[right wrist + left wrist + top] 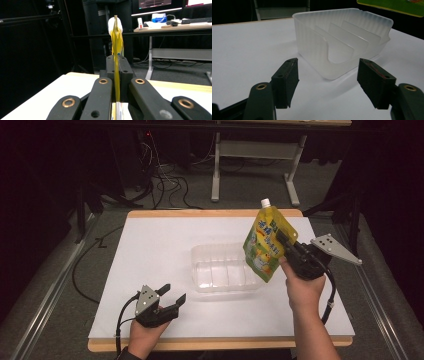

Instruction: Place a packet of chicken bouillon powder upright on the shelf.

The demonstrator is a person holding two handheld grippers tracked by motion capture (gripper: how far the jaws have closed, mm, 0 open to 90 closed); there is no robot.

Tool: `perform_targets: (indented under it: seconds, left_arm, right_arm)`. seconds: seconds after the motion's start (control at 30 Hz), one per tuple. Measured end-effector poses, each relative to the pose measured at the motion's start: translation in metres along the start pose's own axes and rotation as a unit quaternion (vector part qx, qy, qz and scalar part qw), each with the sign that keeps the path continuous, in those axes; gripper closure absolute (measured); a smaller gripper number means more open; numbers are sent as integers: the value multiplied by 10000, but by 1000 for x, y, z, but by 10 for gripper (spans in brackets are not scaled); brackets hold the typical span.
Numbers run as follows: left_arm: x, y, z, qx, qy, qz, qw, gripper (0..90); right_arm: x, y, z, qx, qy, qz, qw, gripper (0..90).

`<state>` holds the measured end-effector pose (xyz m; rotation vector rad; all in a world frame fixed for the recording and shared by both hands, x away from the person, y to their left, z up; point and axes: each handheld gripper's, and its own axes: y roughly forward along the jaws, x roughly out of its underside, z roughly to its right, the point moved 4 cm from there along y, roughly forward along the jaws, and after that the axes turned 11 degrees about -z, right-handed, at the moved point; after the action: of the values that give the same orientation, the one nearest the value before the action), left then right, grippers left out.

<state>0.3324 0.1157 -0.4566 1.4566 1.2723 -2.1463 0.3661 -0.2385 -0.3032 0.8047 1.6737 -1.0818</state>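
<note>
Fingers, right [117, 65]: clamped on pouch [266, 242] edge.
Fingers, left [285, 80]: spread, empty.
Pouch: soft, light; looked slippery.

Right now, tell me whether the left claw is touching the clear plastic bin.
Apart. The left gripper view shows the left claw open, with bare white table between its jaws and the clear plastic bin.

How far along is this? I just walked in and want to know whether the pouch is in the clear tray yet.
Done: the right gripper is shut on the yellow-green pouch, lifted off the table. In hand: the pouch hangs beside the clear divided tray, not yet in it. Left: setting it into a compartment. The left gripper rests open near the tray.
</note>
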Motion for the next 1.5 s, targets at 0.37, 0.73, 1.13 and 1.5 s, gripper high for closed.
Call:
perform_targets:
  seconds: [0.37, 0.73, 1.13, 1.5]
  left_arm:
    - [0, 0, 3, 14, 87, -6, 10000, 340]
    - [-1, -1, 2, 32, 102, 1, 9999, 340]
    - [0, 0, 4, 56, 113, -4, 9999, 340]
    - [0, 1, 5, 71, 127, -35, 9999, 340]
  right_arm:
    - [13, 33, -17, 2, -9, -150, 9999, 900]
    - [26, 57, -23, 88, -40, -293, 9995, 900]
    - [36, 74, -26, 217, -90, -285, 9993, 900]
    - [51, 75, -26, 266, -138, -103, 9995, 900]
